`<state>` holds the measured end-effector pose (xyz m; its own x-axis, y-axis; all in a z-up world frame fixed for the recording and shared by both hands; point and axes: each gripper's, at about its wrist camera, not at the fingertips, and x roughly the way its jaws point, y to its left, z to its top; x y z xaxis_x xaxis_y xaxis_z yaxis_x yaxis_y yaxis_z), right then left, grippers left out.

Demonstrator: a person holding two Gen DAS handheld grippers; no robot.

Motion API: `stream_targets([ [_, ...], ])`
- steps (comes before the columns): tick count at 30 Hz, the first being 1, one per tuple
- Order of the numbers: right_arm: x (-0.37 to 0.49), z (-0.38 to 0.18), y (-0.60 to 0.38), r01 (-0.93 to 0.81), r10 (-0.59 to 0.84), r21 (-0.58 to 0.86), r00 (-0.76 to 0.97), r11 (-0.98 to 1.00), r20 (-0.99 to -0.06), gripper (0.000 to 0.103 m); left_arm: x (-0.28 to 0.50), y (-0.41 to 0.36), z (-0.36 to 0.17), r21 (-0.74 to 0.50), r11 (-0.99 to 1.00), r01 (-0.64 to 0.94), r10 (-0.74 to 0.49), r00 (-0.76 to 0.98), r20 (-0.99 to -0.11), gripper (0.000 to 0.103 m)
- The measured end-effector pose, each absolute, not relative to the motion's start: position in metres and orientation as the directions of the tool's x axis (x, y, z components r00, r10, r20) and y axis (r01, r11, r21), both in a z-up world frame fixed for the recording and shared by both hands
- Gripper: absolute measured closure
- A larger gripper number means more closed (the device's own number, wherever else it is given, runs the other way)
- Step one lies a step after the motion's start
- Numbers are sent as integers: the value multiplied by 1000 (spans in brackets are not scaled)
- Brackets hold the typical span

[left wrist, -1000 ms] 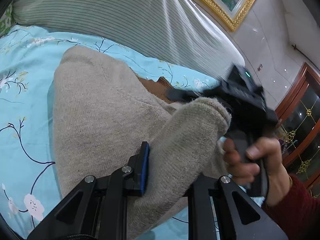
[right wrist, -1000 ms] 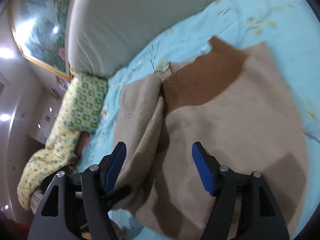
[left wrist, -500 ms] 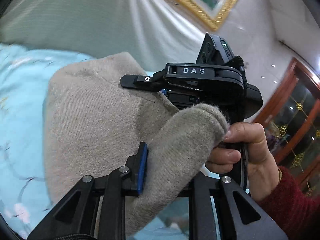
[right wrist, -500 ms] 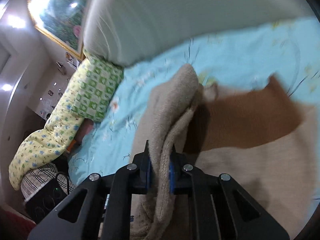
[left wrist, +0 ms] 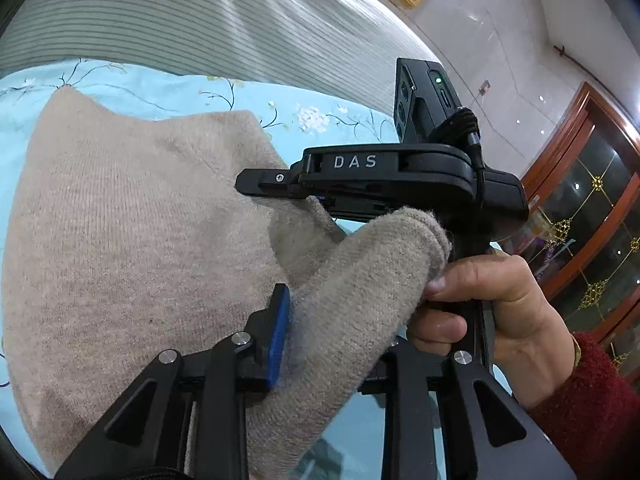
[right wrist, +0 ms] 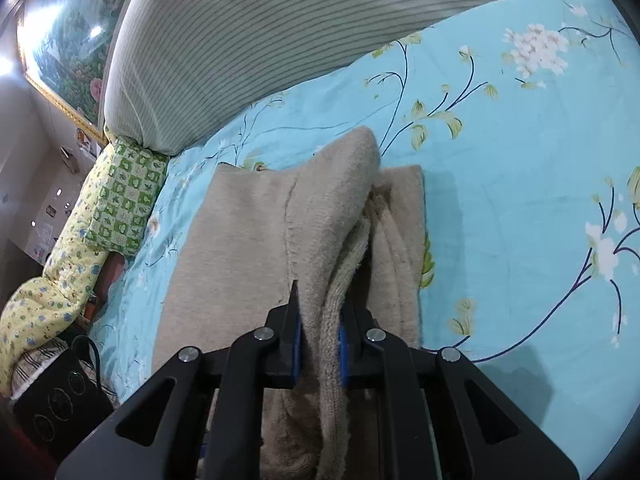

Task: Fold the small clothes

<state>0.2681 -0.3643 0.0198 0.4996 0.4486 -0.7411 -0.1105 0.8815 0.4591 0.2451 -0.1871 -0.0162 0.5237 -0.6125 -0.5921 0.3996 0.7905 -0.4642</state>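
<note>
A small beige knitted sweater point(left wrist: 120, 248) lies on the light blue floral bedsheet point(left wrist: 132, 80). My left gripper point(left wrist: 332, 340) is shut on a thick fold of the sweater, which bulges up between its fingers. My right gripper point(right wrist: 319, 340) is shut on the sweater's edge point(right wrist: 332, 248), lifted in a ridge over the folded body point(right wrist: 240, 240). The right gripper also shows in the left wrist view point(left wrist: 248, 182), held by a hand just beyond the fold. The brown part of the sweater is hidden.
A large grey striped pillow point(right wrist: 248, 40) lies along the head of the bed. A green checked cushion point(right wrist: 124, 196) and a yellow patterned quilt point(right wrist: 44, 300) lie at the left edge. A black device point(right wrist: 56, 404) sits low left. A wooden cabinet point(left wrist: 592, 216) stands at the right.
My right gripper closed on the sweater's edge and carried it across, so the brown part is now covered. My left gripper stayed shut on its fold.
</note>
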Motion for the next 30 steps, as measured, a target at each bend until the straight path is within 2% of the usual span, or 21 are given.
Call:
stream_targets([
  [3,266,23,-365,-110,435,446,516,888,-738,88,245,-189,-14,-462,791,401,-612,526,-591,72],
  [5,265,22,-371,-107,446,463,521,880,-728,88,244,-194,-14,-482,774,412,-634,511,-581,57],
  [9,261,16,-374,-98,413,428,517,898,-749,85,244,-196,-13,-466,775,427,-632,500,-592,46],
  [10,258,18,-375,-94,404,422,528,902,-747,82,241,-194,-12,-470,771,430,-636,495,-591,42],
  [15,243,35,-379,-56,325,359,572,932,-753,74,223,-168,-4,-541,735,409,-678,446,-585,33],
  [16,239,38,-380,-54,318,354,578,934,-751,67,217,-161,-1,-551,728,409,-686,440,-580,32],
  [17,235,42,-380,-52,318,356,584,933,-747,54,211,-151,4,-557,724,407,-690,442,-574,29],
  [18,231,45,-381,-50,320,361,588,931,-743,47,204,-142,4,-552,732,400,-681,454,-574,26],
  [19,227,47,-382,-54,328,370,593,928,-735,35,198,-136,7,-544,742,392,-670,469,-576,21],
  [20,223,50,-382,-69,346,383,598,921,-723,31,195,-123,10,-536,756,377,-654,487,-580,21],
  [26,215,40,-380,-90,385,407,554,909,-738,31,206,-63,7,-564,787,248,-597,536,-597,20],
  [30,216,28,-378,-90,409,427,513,900,-755,31,226,-39,-6,-637,750,177,-623,510,-593,20],
])
